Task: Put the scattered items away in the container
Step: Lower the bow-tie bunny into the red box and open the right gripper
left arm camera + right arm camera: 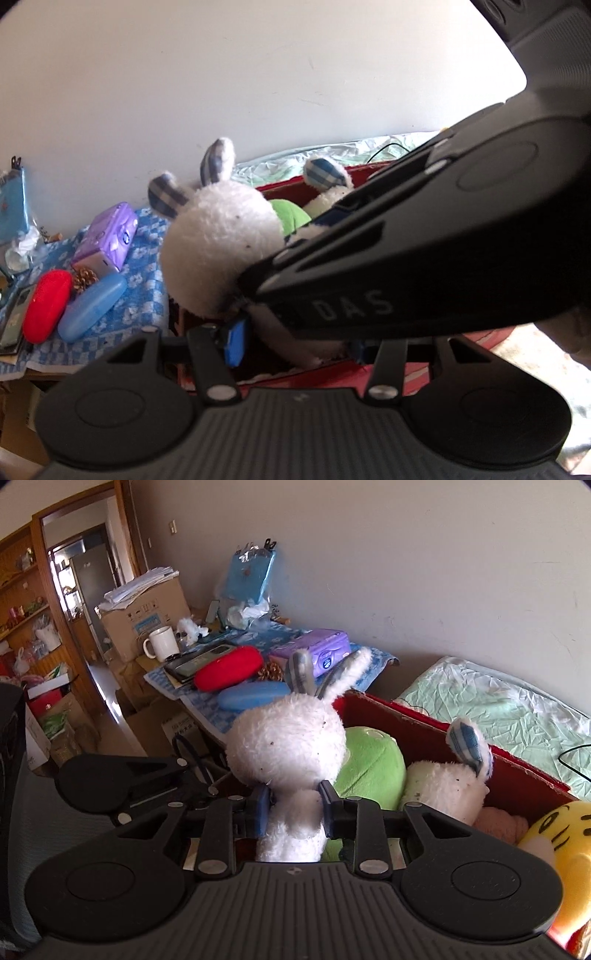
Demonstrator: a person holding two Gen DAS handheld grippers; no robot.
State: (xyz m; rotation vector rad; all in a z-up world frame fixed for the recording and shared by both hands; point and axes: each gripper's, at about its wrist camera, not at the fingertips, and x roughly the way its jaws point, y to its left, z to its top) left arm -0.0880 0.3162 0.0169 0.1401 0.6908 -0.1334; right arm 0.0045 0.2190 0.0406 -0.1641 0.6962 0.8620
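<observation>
Nearest the right wrist camera, the right gripper (pixel 293 806) pinches a white rabbit (pixel 288 746) at the neck, above the near left corner of the red box (pixel 517 775). Left of it on the table's blue cloth (pixel 373 674) lie a red case (pixel 229 666) and blue case (pixel 251 696). Rightward inside the box sit a green plush (pixel 369 764), a second rabbit (pixel 443 782) and a yellow toy (pixel 554 834). The left gripper (pixel 295 341) also holds the rabbit's body, jaws narrow.

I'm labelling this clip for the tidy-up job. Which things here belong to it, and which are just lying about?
Job:
- white rabbit, pinched at the neck by the right gripper
- red box
- second rabbit, green plush and yellow plush, in the box
- left gripper, low by the rabbit

Lying about:
- red case
- blue case
- tissue pack
- mug
- pine cone
</observation>
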